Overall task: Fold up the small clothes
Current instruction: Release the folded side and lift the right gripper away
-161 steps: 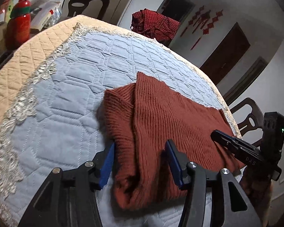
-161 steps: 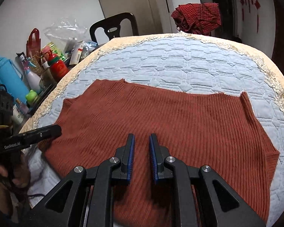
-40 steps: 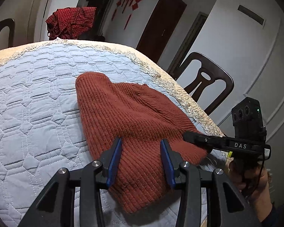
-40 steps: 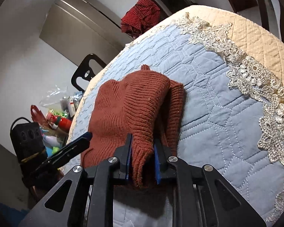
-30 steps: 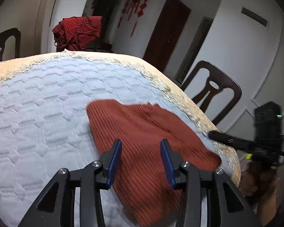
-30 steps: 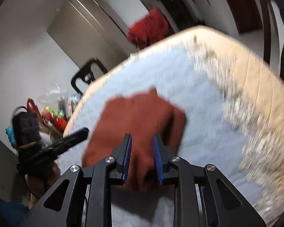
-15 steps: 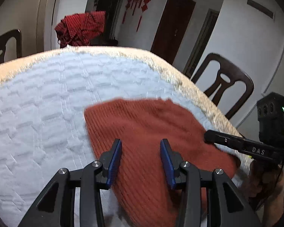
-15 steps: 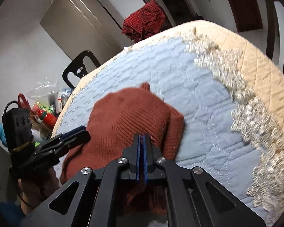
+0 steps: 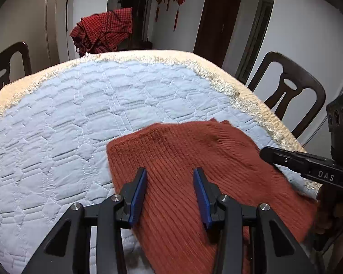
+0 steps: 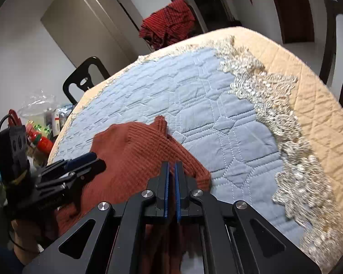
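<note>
A rust-red knitted sweater [image 9: 194,159] lies folded on the blue quilted tablecloth [image 9: 68,125], near the table's right edge. My left gripper [image 9: 170,182] is open, its blue pads spread above the sweater's near part, holding nothing. My right gripper [image 10: 170,173] is shut with nothing between its pads, just above the sweater's right edge [image 10: 137,155]. In the left wrist view the right gripper [image 9: 274,155] shows at the sweater's right side. In the right wrist view the left gripper [image 10: 80,164] shows over its left part.
Dark chairs [image 9: 292,96] stand around the round table, one [image 9: 9,64] at the far left. A red checked cloth [image 9: 105,32] hangs beyond the far edge. Bottles and bags [image 10: 38,134] crowd a surface left of the table. A lace and beige border [image 10: 285,118] rims the cloth.
The right gripper let go of the sweater fold and then shut empty. The fold now lies flat on the table. Both grippers have drawn back a little; the left stays open.
</note>
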A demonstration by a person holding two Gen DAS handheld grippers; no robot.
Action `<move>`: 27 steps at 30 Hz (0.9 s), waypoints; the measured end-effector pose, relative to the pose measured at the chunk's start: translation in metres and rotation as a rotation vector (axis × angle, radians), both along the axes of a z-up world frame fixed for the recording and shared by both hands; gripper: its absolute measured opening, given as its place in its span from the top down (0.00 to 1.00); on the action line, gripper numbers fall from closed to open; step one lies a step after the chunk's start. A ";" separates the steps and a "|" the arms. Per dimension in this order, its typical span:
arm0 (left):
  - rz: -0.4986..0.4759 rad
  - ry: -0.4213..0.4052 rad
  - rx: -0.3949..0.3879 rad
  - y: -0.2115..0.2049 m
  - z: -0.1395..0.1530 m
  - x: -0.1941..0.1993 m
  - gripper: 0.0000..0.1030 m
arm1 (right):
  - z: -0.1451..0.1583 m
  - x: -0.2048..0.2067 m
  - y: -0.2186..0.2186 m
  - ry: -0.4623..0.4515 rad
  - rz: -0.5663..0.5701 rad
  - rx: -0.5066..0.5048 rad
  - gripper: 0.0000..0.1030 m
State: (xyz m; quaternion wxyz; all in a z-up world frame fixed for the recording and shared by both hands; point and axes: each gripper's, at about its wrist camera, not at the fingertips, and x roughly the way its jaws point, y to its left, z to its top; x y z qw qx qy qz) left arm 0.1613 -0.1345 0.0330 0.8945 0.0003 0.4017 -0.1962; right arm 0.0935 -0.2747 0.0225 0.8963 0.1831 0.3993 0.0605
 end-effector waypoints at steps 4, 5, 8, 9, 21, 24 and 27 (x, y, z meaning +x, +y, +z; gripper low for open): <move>0.004 -0.039 0.005 0.005 0.015 -0.017 0.57 | 0.020 -0.028 0.007 -0.068 0.034 -0.013 0.96; 0.005 -0.044 0.006 0.007 0.017 -0.021 0.57 | 0.026 -0.035 0.011 -0.089 0.046 -0.023 0.96; 0.010 -0.062 0.016 0.010 0.022 -0.035 0.57 | 0.037 -0.053 0.023 -0.123 0.080 -0.046 0.96; 0.014 -0.067 0.022 0.011 0.023 -0.040 0.57 | 0.039 -0.056 0.027 -0.129 0.089 -0.058 0.96; -0.034 -0.053 -0.046 0.022 0.018 -0.101 0.66 | 0.032 -0.095 0.059 -0.111 0.182 -0.173 0.96; -0.076 -0.045 -0.073 0.017 0.013 -0.110 0.70 | 0.026 -0.098 0.062 -0.097 0.189 -0.182 0.96; -0.088 -0.043 -0.055 0.012 0.006 -0.111 0.71 | 0.017 -0.096 0.058 -0.068 0.168 -0.193 0.96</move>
